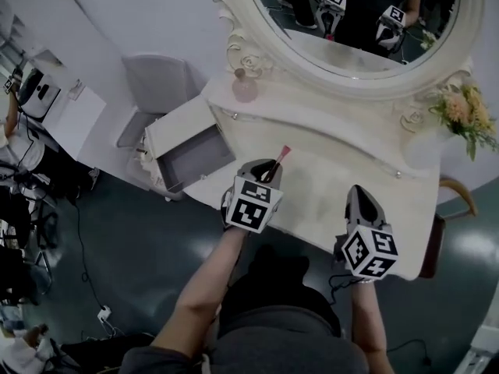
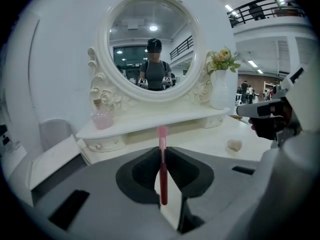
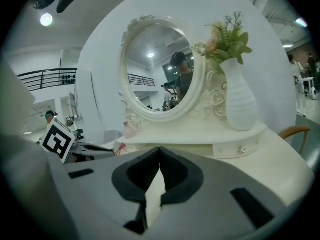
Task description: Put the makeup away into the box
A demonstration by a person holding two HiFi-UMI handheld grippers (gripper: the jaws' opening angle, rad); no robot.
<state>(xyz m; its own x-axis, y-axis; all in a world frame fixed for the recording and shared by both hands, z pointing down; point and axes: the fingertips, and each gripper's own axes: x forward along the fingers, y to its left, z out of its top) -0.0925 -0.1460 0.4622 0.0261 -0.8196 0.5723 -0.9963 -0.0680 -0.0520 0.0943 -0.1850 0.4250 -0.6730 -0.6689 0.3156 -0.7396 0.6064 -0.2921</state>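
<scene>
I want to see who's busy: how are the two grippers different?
The left gripper pinches a thin red makeup stick; the right gripper pinches nothing. The left gripper is nearer the open box than the right gripper. Both have closed jaws and face the mirror.

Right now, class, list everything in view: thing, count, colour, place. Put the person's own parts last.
table: 1, cream, below the mirror
mirror: 1, cream oval frame, at the table's back
bottle: 1, pink, left end of the shelf
vase: 1, white, holding flowers, right end of the shelf
box: 1, white with grey inside, open, at the table's left
lump: 1, beige, on the tabletop
chair: 1, brown, right of the table
seat: 1, grey, left of the table
stick: 1, red, gripped in the left gripper
left gripper: 1, grey, closed on the stick
right gripper: 1, grey, jaws together, empty
</scene>
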